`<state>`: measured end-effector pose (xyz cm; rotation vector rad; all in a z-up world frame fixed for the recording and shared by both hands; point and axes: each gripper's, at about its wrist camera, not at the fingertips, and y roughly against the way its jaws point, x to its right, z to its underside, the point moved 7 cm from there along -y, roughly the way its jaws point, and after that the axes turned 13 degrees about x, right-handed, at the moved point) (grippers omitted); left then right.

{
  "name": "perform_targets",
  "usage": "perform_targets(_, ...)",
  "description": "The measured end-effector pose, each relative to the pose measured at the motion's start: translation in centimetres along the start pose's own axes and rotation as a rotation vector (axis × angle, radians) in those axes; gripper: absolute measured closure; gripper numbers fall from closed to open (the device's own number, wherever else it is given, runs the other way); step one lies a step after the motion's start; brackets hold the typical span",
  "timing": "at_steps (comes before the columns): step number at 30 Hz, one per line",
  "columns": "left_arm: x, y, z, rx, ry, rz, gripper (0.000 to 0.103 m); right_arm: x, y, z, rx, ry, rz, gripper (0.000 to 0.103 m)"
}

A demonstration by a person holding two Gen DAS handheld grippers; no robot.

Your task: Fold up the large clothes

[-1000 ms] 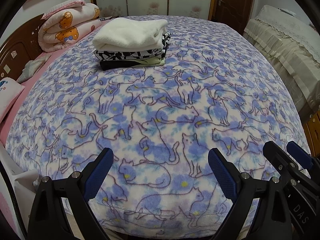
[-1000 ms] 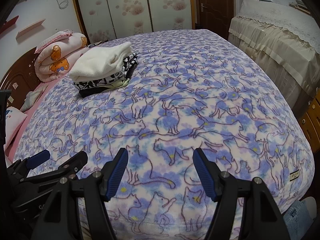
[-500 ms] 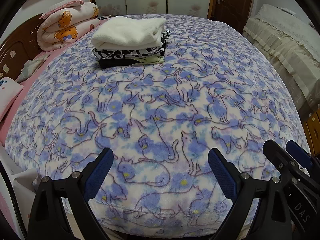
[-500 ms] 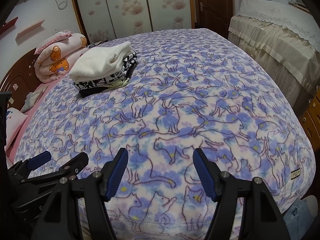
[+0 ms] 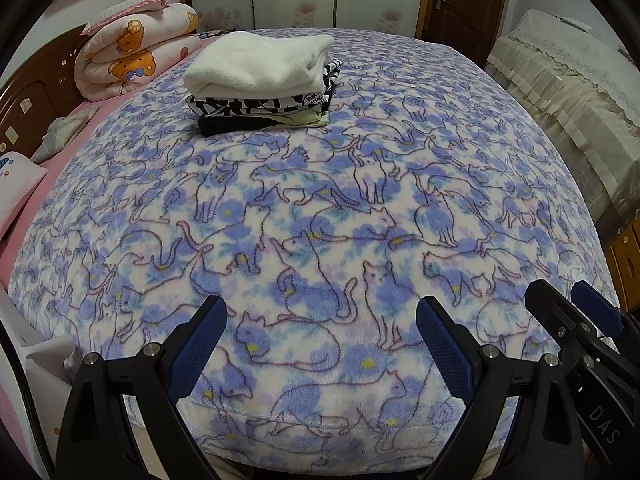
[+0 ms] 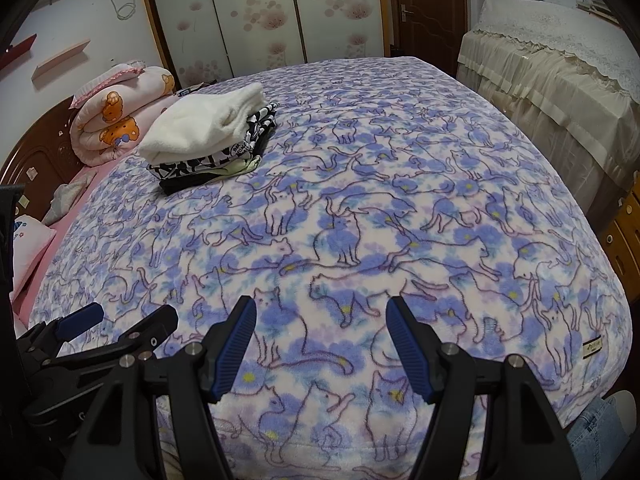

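A stack of folded clothes (image 5: pixel 260 84) lies on the far left part of the bed, with a white fleece piece (image 6: pixel 204 128) on top, a black-and-white patterned one under it, then pale green and black ones. My left gripper (image 5: pixel 320 320) is open and empty above the near edge of the bed. My right gripper (image 6: pixel 322 316) is open and empty beside it, also at the near edge. The right gripper shows at the right of the left wrist view (image 5: pixel 576 316). The left gripper shows at the left of the right wrist view (image 6: pixel 120 320).
A blue cat-print blanket (image 5: pixel 360 208) covers the bed. A rolled pink quilt (image 5: pixel 132 60) lies at the far left by the wooden headboard (image 5: pixel 28 100). A pillow (image 5: pixel 16 184) sits at the left. A lace-covered cabinet (image 6: pixel 560 80) stands at the right.
Both grippers stay open at the near edge. The left wrist view has tilted slightly, so the stack sits a little higher in view. Nothing was taken hold of.
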<state>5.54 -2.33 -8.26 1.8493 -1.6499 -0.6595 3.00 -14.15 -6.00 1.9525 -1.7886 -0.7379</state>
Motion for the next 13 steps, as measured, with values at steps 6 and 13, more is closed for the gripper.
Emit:
perform_targets(6,0.17,0.03,0.56,-0.007,0.003,0.005,0.008,-0.11,0.0,-0.04,-0.002,0.001,0.001,0.035)
perform_targets(13,0.09,0.07,0.47,-0.007,0.004,0.004,0.008,0.0,0.01,0.01,-0.002,0.0,0.001,0.035)
